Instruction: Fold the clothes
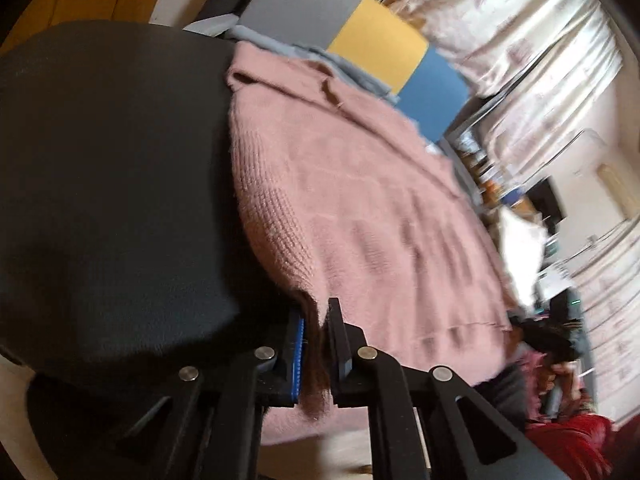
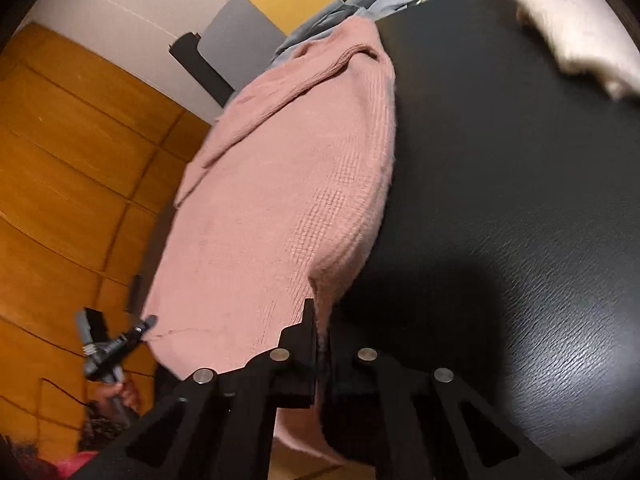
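Jaws clamped on both sides: the left gripper (image 1: 318, 344) pinches one near corner of the pink knitted sweater (image 1: 360, 208), the right gripper (image 2: 320, 344) the other. It lies spread on the black counter (image 2: 500, 200) (blue-grey clothes (image 2: 332, 16) bunched at its far end).

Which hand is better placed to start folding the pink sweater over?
Neither clearly: the left tool and right tool each pinch a near corner of the sweater, so probably both lift together.
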`<state>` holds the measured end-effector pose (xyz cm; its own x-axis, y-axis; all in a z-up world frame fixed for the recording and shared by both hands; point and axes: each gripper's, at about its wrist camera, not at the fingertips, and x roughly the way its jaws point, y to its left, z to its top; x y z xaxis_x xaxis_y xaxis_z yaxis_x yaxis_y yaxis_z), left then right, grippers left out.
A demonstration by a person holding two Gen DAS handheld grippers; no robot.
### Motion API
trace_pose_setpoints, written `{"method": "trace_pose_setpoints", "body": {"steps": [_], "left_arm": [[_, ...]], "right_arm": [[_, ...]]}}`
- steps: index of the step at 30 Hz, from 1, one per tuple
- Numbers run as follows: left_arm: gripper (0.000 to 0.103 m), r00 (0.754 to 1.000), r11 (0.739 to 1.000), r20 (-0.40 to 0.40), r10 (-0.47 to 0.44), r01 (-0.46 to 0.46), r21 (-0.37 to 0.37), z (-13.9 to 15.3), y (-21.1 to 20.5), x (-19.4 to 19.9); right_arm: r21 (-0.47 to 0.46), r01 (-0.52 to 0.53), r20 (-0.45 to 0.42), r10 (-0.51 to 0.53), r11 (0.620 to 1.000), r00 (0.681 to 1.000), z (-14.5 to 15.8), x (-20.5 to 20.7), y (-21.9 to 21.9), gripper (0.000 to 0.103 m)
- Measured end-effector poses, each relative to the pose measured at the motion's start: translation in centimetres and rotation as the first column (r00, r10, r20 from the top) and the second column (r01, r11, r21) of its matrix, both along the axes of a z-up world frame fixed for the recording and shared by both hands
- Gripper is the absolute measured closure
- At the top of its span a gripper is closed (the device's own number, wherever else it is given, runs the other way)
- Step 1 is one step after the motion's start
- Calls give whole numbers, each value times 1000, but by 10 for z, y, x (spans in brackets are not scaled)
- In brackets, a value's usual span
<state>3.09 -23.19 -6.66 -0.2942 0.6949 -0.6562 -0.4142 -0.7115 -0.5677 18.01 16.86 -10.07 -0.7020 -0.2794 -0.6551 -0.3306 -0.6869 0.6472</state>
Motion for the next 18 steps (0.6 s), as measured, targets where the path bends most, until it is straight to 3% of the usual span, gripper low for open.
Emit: {"method": "trace_pose_setpoints", "body": {"steps": [6,10,14,16,18], "left_arm": [[95,997,973,70,30,-45,227,8,-39,23],[95,991,911,133,28,-80,404,15,-66,44],[95,989,890,145,39,-100,445,30,-72,20],[95,988,873,149,38,-105,477,43,-69,-9],[95,991,874,132,30,-90,477,57,-58,-39]], "right_arm": [[-178,-17,-102,-1,984,995,6,16,6,98],[-298,-46,-191,-12,953,981,19,38,6,98],[-410,-53,-282,-72,910,957,34,50,14,98],[-441,-46,-300,-99,897,949,38,36,26,98],[-462,-37,-316,-125,886,941,44,15,42,98]]}}
